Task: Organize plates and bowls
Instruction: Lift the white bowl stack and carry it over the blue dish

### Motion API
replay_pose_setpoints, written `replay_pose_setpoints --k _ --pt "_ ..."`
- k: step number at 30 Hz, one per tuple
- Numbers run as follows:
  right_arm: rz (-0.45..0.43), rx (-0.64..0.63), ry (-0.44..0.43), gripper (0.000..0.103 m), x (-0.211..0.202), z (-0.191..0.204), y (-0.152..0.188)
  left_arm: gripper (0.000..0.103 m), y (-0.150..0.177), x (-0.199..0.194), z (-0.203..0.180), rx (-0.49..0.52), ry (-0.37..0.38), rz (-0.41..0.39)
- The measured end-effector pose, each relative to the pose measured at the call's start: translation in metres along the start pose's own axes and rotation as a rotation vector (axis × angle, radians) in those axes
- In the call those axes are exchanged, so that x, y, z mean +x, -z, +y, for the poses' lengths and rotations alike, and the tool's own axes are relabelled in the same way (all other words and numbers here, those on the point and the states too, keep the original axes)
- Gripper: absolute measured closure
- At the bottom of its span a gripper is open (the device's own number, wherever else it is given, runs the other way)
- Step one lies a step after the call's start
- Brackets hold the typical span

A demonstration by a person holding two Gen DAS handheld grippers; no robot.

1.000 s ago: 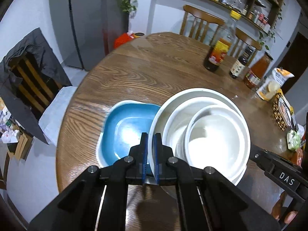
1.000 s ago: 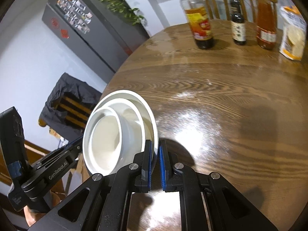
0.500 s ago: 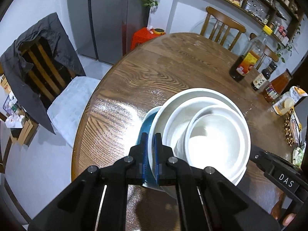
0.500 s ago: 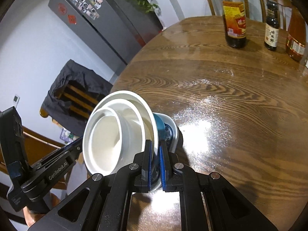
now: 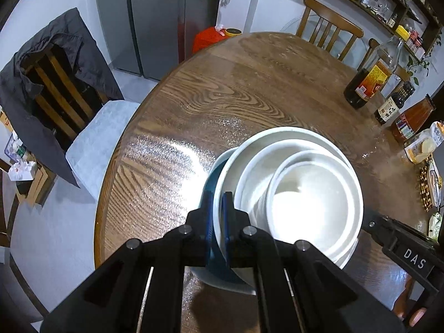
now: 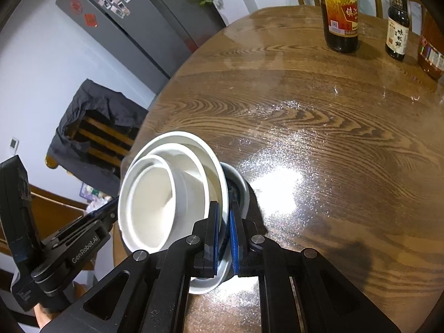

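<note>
A: Where do the nested white bowls [image 5: 302,194] sit?

B: Over the blue dish [image 5: 212,183] at the tabletop's [image 5: 222,97] six o'clock edge.

A: And the claws?

B: The left claw [image 5: 217,216] pinches the outer bowl's nine o'clock rim; the right claw [image 6: 223,224] pinches its three o'clock rim.

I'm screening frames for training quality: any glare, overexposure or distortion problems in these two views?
Left wrist view: the innermost white bowl is blown out, glare streaks the table, and fisheye bends the edges. Right wrist view: a bright glare patch on the table; bottle labels stay sharp.
</note>
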State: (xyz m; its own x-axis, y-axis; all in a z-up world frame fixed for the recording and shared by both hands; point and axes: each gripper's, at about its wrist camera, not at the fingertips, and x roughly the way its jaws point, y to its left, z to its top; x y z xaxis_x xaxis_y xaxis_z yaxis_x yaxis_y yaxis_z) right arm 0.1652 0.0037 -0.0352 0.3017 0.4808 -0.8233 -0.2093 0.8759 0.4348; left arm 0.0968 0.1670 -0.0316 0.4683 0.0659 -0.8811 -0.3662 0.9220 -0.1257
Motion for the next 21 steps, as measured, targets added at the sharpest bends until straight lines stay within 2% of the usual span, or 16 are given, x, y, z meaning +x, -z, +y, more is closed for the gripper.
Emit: replay_pose_setpoints --k 21 --pt "-0.019 -0.016 0.041 0.092 0.004 0.0 -0.018 0.1 -0.015 0.009 -0.004 0.012 -0.007 -0.003"
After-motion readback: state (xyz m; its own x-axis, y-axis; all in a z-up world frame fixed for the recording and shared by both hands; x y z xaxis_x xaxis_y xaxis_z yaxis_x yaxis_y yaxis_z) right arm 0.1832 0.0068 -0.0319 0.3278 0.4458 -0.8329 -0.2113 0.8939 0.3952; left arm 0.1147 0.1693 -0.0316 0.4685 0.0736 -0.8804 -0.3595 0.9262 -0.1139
